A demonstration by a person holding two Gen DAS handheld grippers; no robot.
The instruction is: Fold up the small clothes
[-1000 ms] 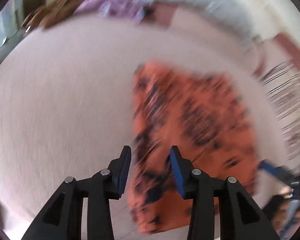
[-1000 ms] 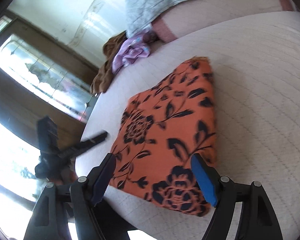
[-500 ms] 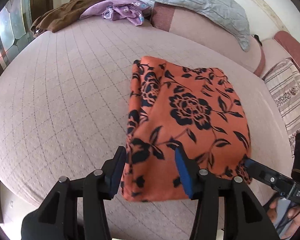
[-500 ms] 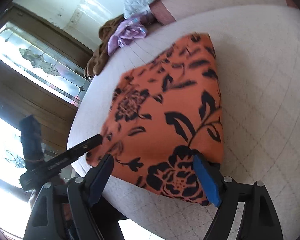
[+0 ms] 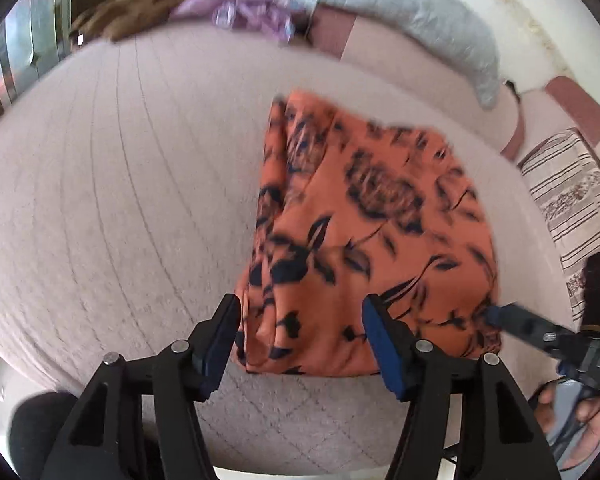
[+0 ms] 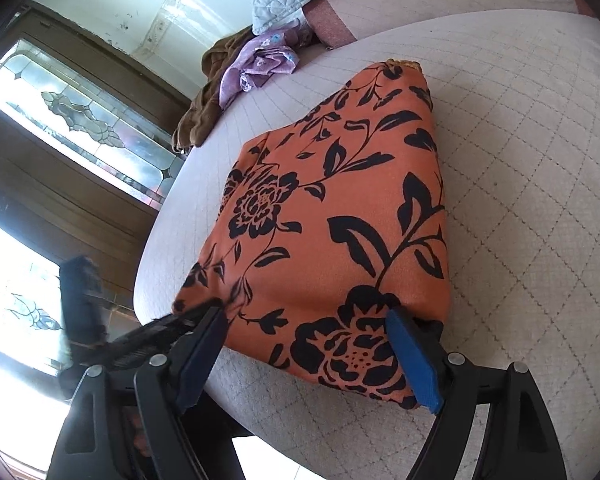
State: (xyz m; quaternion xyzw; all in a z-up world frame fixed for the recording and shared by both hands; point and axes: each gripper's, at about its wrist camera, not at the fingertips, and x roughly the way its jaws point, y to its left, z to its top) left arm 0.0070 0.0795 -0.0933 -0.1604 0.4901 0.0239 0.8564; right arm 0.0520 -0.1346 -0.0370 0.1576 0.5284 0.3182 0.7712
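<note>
An orange cloth with black flowers (image 5: 364,232) lies folded into a rectangle on the pale pink quilted bed (image 5: 120,200). My left gripper (image 5: 300,344) is open, its jaws on either side of the cloth's near left edge, holding nothing. My right gripper (image 6: 312,356) is open too, with its jaws spread around the cloth's near corner (image 6: 340,240). The right gripper's fingers also show in the left wrist view (image 5: 532,326) at the cloth's right corner. The left gripper's fingers show in the right wrist view (image 6: 156,330) at the cloth's left corner.
A brown garment (image 6: 204,104) and a purple one (image 6: 260,60) lie heaped at the far end of the bed. A grey quilted pillow (image 5: 412,20) leans on the backrest. A striped cushion (image 5: 568,192) sits to the right. The bed edge (image 6: 152,240) drops beside a stained-glass window.
My left gripper has opened wider and drawn back slightly from the cloth's near edge. My right gripper has held its place at the near corner. The cloth lies as before.
</note>
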